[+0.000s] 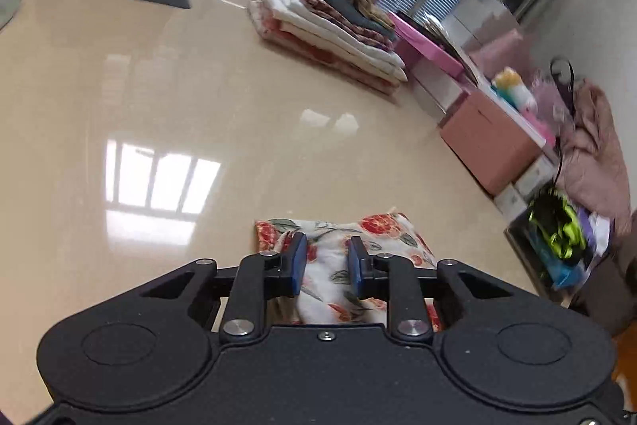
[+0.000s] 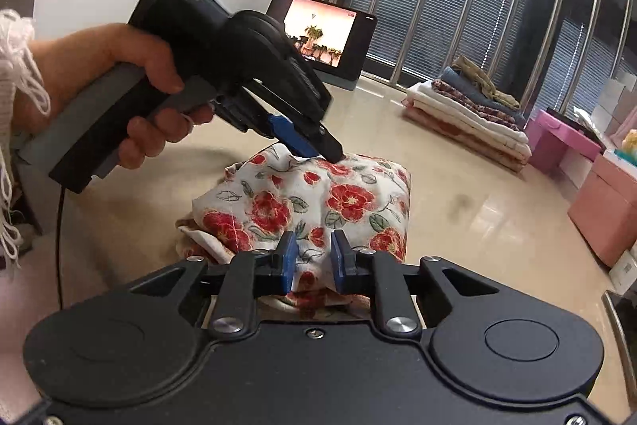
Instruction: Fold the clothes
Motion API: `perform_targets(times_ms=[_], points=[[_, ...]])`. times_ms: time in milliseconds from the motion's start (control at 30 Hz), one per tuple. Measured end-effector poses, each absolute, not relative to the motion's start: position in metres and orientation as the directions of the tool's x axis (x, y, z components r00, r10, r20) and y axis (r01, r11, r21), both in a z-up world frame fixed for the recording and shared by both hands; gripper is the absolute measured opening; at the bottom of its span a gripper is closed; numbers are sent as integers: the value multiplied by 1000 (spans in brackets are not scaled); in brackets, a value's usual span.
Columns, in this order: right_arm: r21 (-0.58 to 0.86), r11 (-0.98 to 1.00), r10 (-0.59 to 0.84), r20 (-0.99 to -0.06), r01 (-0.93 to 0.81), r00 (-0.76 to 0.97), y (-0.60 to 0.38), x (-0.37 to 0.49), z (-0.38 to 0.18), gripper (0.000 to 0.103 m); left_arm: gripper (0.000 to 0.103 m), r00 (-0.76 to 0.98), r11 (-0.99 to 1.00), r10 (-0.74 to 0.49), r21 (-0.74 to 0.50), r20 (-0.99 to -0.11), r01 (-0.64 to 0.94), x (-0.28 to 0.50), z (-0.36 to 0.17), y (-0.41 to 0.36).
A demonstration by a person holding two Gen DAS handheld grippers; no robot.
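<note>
A folded white garment with red flowers [image 2: 318, 198] lies on the glossy beige table [image 2: 477, 218]. My right gripper [image 2: 312, 257] is at its near edge, and bunched cloth fills the narrow gap between the blue pads. My left gripper [image 2: 318, 150], held by a hand [image 2: 119, 66], comes in from the left and bites the garment's far edge, where the cloth puckers up. In the left wrist view the same garment [image 1: 382, 230] sits under and between the pads of the left gripper [image 1: 328, 261], which stand close together.
A stack of folded clothes [image 2: 469, 110] rests at the back right of the table, also visible as the stack [image 1: 330, 22]. A lit tablet [image 2: 322, 30] stands at the back. Pink boxes [image 2: 605, 210] line the right edge. Barred windows lie behind.
</note>
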State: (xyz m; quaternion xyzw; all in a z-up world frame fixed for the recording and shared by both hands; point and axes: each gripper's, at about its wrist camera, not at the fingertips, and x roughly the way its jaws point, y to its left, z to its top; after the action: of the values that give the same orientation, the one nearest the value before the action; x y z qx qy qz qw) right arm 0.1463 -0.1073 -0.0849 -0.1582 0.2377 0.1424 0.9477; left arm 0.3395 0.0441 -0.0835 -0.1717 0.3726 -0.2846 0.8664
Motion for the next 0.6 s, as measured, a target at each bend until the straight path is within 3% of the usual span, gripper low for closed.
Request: perform_targets(times_ms=[333,600], points=[[-18,947,256,-557,-320,790,-139,172,-75,20,24,611,817,-572,-447,-548,364,328,-80,38],[43,937,302,-601,-348,740,-184,207,-71,21,24,687,887,-453,-366,-568,283,279,-77,43]])
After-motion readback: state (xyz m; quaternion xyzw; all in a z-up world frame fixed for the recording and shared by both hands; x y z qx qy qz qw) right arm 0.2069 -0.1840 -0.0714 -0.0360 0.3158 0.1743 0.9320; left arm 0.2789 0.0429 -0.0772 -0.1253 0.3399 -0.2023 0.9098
